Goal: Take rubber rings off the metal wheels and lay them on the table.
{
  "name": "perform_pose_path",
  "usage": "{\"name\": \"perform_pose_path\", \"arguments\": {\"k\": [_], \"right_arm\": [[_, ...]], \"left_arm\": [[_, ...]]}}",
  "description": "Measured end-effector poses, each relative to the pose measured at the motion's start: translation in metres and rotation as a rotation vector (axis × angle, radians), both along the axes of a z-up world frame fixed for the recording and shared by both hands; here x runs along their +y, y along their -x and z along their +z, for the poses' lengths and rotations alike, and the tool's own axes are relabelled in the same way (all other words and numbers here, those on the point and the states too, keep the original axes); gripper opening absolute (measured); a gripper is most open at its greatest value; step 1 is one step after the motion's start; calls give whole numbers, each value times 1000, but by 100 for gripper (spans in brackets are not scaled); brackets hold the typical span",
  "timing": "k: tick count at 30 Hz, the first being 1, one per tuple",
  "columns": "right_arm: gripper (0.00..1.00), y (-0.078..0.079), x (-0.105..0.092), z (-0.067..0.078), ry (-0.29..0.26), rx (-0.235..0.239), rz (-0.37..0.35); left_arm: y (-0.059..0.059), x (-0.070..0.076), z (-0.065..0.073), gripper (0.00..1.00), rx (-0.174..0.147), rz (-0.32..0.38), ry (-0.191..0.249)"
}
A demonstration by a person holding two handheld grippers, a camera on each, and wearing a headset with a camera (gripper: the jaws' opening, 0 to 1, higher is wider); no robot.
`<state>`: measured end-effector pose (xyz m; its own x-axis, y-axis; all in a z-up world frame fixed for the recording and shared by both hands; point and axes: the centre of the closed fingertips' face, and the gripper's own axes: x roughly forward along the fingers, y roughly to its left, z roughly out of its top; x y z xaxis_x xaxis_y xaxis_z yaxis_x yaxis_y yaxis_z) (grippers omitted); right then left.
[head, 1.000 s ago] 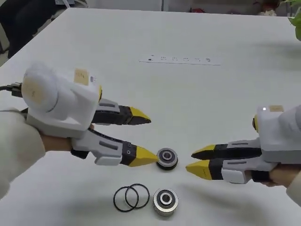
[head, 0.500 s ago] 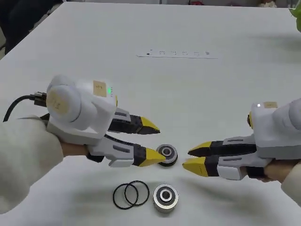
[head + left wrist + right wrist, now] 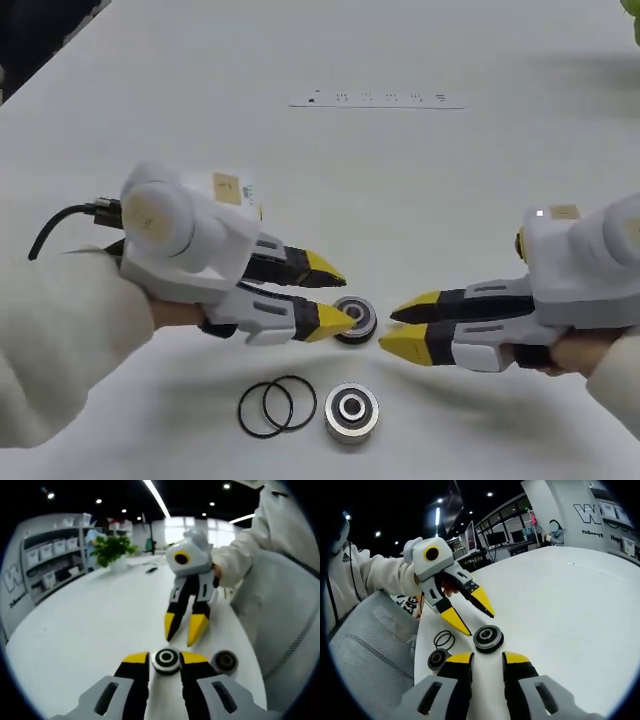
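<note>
**Left gripper brackets the ringed wheel**

The left gripper [image 3: 340,297] straddles the ringed wheel [image 3: 356,319] by the near edge of the surface [image 3: 470,200]; pinching or not, I cannot tell. The right gripper [image 3: 403,325] hovers just beside, slightly parted, empty. Steel looks heavy and stiff; the rubber ring [image 3: 374,321] looks stretchy, so hook its rim. Two freed rings [image 3: 278,405] lie beside a bare wheel [image 3: 351,411].

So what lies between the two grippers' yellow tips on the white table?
A black-rimmed metal wheel lies between the left gripper and the right gripper, seen in the head view.
</note>
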<state>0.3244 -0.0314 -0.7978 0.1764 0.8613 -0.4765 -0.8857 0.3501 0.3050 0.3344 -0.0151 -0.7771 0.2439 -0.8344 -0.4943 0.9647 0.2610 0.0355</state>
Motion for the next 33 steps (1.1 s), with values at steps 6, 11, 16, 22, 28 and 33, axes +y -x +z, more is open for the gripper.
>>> {"name": "perform_pose_path", "arguments": {"k": [6, 11, 16, 22, 28, 33], "right_arm": [[19, -2, 2, -2, -2, 3, 0], [19, -3, 4, -2, -6, 0, 4], [18, -4, 6, -3, 0, -15, 18], [16, -5, 9, -4, 8, -33, 38], [14, -6, 8, -6, 22, -61, 58], [12, -6, 7, -9, 47, -89, 81]], "left_arm": [[-1, 0, -7, 23, 14, -2, -10], [1, -2, -10, 21, 23, -12, -13], [1, -4, -12, 18, 32, -15, -10], [1, -3, -12, 16, 37, -8, -18], [2, -1, -13, 14, 35, -16, -25], [3, -2, -14, 14, 44, -20, -24]]}}
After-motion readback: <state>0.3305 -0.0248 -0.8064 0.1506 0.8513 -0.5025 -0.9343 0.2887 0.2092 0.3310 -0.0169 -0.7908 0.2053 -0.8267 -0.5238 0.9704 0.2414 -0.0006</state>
